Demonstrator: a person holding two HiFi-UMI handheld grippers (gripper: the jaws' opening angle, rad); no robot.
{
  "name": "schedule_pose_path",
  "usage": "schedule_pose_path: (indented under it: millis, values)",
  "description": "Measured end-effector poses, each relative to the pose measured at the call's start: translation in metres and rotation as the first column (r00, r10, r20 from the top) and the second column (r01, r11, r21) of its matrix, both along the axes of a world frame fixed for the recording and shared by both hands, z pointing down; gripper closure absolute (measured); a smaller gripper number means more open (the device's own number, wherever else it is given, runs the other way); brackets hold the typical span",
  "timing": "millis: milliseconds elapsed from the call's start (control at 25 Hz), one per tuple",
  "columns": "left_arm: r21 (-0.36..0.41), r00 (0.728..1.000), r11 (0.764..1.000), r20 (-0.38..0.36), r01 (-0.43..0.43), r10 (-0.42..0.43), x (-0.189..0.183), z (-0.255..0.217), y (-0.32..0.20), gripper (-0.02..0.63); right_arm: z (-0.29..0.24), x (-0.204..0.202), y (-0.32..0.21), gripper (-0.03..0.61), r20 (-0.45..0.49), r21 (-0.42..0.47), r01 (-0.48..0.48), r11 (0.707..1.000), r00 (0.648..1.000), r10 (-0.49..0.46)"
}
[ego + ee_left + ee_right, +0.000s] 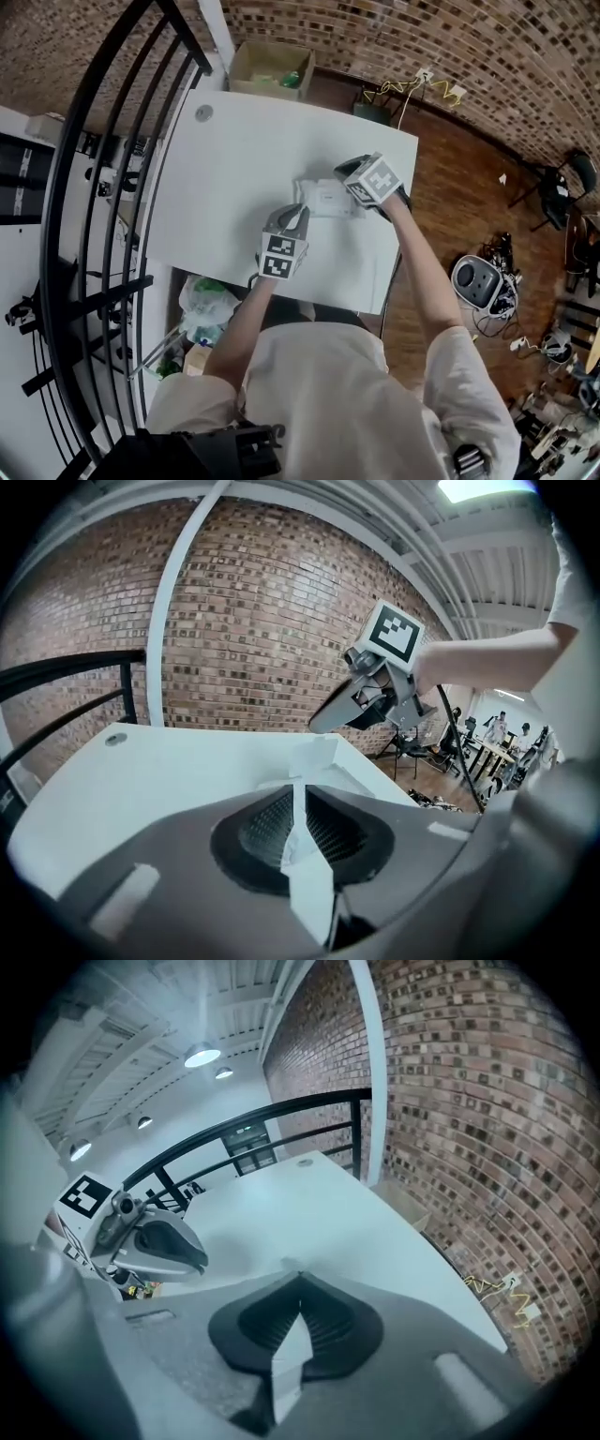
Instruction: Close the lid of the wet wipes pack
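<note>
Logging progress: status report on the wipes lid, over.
Left tongs, right tongs shut, empty. Wet wipes pack lid up. Nothing blocking.

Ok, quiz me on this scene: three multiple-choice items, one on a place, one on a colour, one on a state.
1. Where does the white rectangular wet wipes pack lie?
A. on a shelf
B. on the white table, between the left gripper and the right gripper
C. in a drawer

2. What colour is the metal railing?
A. red
B. yellow
C. black

3. How do the right gripper's jaws stand?
A. together, nothing between them
B. wide apart
C. clamped on a bottle

Answers: B, the head view shows it on the tabletop between both grippers; C, its bars are black; A, the right gripper view shows the pads meeting.
</note>
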State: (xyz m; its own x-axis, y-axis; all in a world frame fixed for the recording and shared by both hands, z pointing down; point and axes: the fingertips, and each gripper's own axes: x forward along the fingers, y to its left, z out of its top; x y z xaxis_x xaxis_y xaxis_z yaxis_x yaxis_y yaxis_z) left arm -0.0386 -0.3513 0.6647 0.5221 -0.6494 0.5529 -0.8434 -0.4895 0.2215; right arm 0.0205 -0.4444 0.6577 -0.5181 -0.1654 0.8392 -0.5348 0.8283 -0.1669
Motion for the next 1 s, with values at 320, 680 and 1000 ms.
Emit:
schedule_pose_path:
  millis: [320,680,1000]
  values:
    - [-0.044,0.999,0.998,0.018,-0.033,0.033,0.007,0.031,-0.002,0.561,0.011,0.003,0.025,0.588,-0.030,-0.015,0.018,1.000,0.999,-0.019]
    - [-0.066,0.999,0.997,0.022,-0.044,0.046,0.009,0.038,0.004,0.563,0.037,0.013,0.077,0.588,-0.056,-0.054,0.015,0.998,0.998,-0.018]
    - [-0.057,1.000,0.998,-0.021,0.013,-0.014,0.006,0.022,-0.003,0.563,0.046,0.002,0.079,0.588,0.000,-0.045,-0.013,0.999,1.000,0.013]
